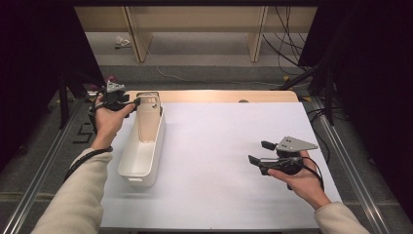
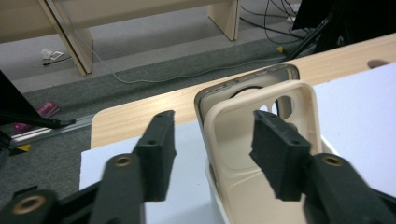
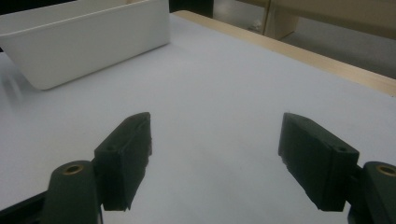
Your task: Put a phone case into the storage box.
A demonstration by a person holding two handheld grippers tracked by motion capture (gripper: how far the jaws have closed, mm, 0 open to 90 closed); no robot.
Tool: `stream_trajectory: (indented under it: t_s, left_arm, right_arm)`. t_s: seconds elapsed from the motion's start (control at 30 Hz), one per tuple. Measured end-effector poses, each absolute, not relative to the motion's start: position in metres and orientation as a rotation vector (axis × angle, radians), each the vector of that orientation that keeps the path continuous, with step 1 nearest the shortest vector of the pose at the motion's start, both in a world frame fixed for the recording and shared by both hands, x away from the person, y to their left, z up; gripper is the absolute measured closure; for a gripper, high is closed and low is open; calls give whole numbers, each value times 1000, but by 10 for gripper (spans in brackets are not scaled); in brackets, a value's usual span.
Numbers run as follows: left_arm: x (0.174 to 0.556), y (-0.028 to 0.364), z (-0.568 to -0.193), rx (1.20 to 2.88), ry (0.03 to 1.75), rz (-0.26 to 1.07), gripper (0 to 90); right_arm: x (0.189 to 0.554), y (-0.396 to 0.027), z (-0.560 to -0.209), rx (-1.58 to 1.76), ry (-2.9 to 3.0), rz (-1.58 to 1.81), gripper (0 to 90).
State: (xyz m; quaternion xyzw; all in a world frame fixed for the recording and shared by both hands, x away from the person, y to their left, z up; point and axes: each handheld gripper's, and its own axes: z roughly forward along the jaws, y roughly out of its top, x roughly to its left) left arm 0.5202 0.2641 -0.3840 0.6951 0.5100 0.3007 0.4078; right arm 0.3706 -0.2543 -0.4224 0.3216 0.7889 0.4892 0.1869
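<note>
- high view: the beige phone case (image 1: 147, 122) is seen standing on end in the far end of the long white bin (image 1: 141, 151), leaning on the end wall, its long axis upright and its top above the rim. the left gripper (image 1: 132, 103) is held just beside it, level with the top of the case; the right gripper (image 1: 259, 153) is parked well apart over the white mat (image 1: 219, 161), so the left hand is judged much the nearer.
- left gripper view: the jaws are spread, one on each side of the case's (image 2: 261, 140) left edge; no pad is seen pressing on it, so it is judged released. a darker-rimmed case (image 2: 247, 81) shows behind it.
- right gripper view: the jaws are seen wide apart with nothing between them, the bin (image 3: 88, 42) lying ahead to the left.
</note>
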Motion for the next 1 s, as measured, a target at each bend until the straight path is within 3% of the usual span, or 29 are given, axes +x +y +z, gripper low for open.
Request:
stream_trajectory:
  t_s: [0.23,0.6,0.77,1.0]
  left_arm:
    - [509,264,-375,1756,1271,705,245]
    - [479,254,-365,1803,1163,635,56]
    - [467,250,-362,1814,1127,618,0]
    - [452,247,-362,1824,1090,611,0]
  right_arm:
    - [372,-255,-423,907,2221,1379,261]
    - [372,-256,-423,915,2218,1382,248]
    - [372,-256,-423,919,2213,1384,244]
    - [372,-256,-423,918,2213,1380,240]
